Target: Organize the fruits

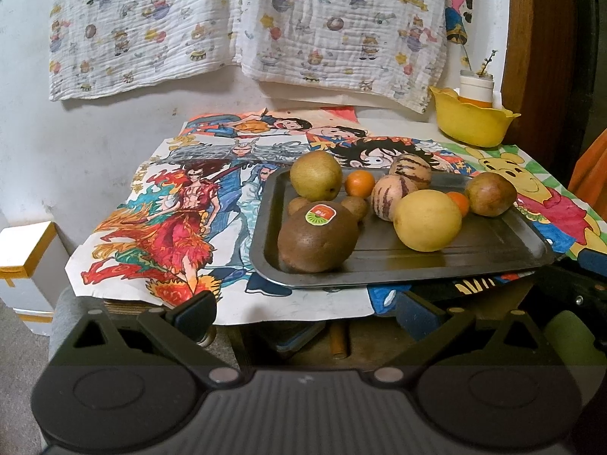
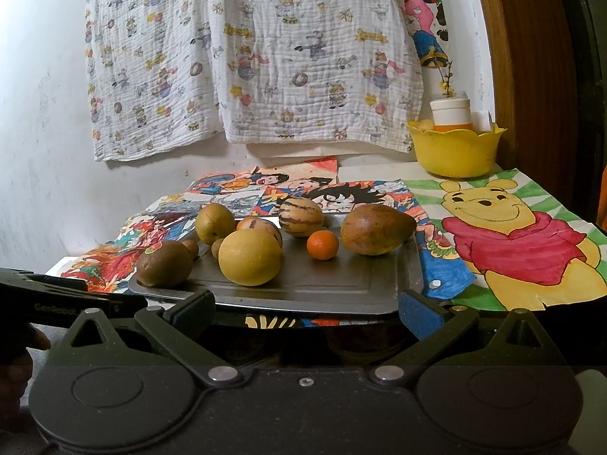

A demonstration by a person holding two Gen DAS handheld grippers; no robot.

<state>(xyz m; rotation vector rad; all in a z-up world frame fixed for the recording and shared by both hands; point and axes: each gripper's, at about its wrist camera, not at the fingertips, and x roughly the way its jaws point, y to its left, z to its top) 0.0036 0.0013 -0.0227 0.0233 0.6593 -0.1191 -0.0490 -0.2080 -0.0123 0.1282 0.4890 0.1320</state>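
The fruits all lie on the metal tray (image 2: 334, 288) on the counter (image 2: 379, 170): a stickered kiwi (image 1: 316, 237), a yellow citrus (image 2: 249, 258), a brown pear (image 2: 373, 229), striped melons and small oranges; both the left gripper (image 1: 307, 313) and right gripper (image 2: 305, 309) hover short of the tray, jaws wide and holding nothing. This fits sorting underway or already finished (the pictures don't settle it); any grasp should close gently across a round fruit's middle; what the yellow bowl (image 2: 453, 149) holds, and the fruits behind the citrus, stay partly hidden.

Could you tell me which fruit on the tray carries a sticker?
The big brown fruit at the tray's near left corner. A red and green sticker sits on its top; no other fruit shows one.
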